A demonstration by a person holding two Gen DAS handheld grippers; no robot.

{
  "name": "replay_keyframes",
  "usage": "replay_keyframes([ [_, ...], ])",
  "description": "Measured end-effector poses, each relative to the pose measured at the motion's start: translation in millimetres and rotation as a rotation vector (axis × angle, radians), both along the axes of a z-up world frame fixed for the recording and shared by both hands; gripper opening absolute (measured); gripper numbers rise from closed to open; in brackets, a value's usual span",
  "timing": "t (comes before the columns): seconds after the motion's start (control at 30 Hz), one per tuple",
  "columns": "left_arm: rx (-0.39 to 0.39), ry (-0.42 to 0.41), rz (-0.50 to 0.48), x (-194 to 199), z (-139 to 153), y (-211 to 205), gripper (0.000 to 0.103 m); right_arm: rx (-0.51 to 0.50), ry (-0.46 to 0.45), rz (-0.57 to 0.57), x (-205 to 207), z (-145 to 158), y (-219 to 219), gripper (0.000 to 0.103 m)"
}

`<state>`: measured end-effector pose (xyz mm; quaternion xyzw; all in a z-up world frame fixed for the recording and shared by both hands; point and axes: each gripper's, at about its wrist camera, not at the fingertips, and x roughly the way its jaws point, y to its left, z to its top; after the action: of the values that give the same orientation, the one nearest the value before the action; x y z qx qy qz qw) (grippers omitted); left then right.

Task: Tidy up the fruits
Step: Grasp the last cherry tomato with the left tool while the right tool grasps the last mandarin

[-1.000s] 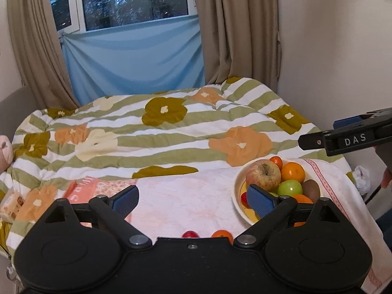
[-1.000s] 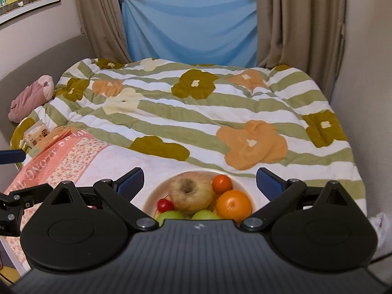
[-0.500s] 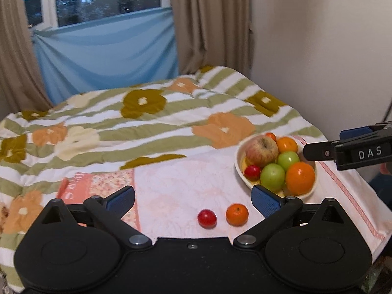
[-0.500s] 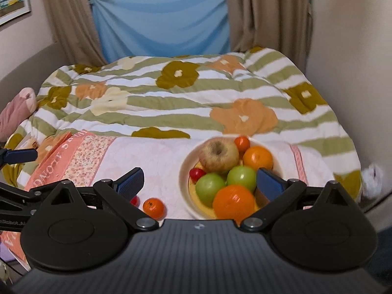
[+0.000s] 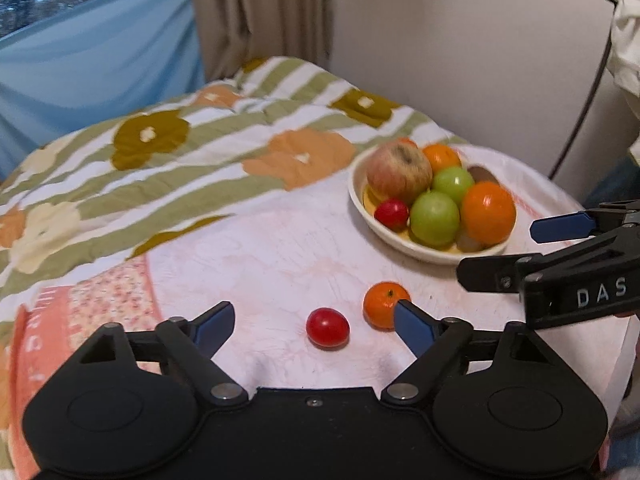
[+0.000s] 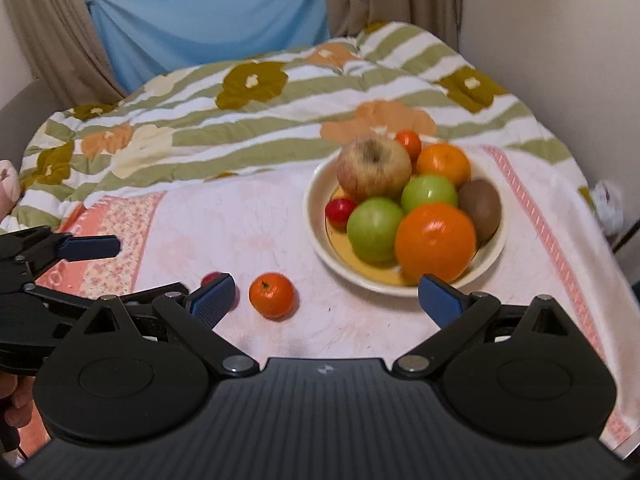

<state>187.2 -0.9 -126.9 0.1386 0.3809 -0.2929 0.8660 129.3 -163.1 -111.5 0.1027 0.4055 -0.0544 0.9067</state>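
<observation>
A cream bowl (image 5: 412, 246) (image 6: 316, 184) holds an apple (image 6: 374, 168), two green apples, two oranges, a kiwi (image 6: 480, 204) and small red fruits. A small tangerine (image 5: 384, 304) (image 6: 272, 294) and a red cherry tomato (image 5: 327, 327) (image 6: 210, 279) lie loose on the pink cloth in front of the bowl. My left gripper (image 5: 314, 328) is open and empty, just above the tomato. My right gripper (image 6: 326, 298) is open and empty, between the tangerine and the bowl. Each gripper shows in the other's view.
The pink cloth (image 6: 248, 232) covers the near end of a bed with a striped floral quilt (image 6: 280, 96). A wall (image 5: 480, 40) stands close on the right. Curtains and a blue sheet hang at the back.
Both grippers have pulled back and tilted down toward the cloth. The loose tangerine and tomato have come into full view. The fruits have not moved.
</observation>
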Motion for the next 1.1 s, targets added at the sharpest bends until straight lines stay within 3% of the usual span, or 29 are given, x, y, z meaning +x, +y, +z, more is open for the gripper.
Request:
replay_keyframes([
  [0.07,0.016,0.017,-0.029,7,-12,-4,0.077,0.01,0.016,-0.007,5,-10,2,0.103],
  [0.17,0.042,0.026,-0.056,13,-27,-9,0.075,0.025,0.041,-0.017,14,-23,5,0.103],
  [0.27,0.06,0.046,-0.076,18,-38,-12,0.061,0.042,0.054,-0.029,19,-33,8,0.103],
  [0.37,0.067,0.056,-0.088,23,-44,-14,0.056,0.053,0.064,-0.031,23,-39,9,0.103],
  [0.43,0.078,0.064,-0.093,25,-48,-16,0.054,0.055,0.07,-0.026,25,-42,9,0.101],
  [0.57,0.087,0.09,-0.112,28,-52,-20,0.038,0.068,0.083,-0.023,31,-46,9,0.094],
  [0.7,0.093,0.081,-0.118,27,-52,-21,0.037,0.079,0.088,-0.011,35,-49,10,0.084],
  [1.1,0.144,0.052,-0.077,21,-45,-6,0.037,0.098,0.104,0.039,51,-55,23,0.071],
])
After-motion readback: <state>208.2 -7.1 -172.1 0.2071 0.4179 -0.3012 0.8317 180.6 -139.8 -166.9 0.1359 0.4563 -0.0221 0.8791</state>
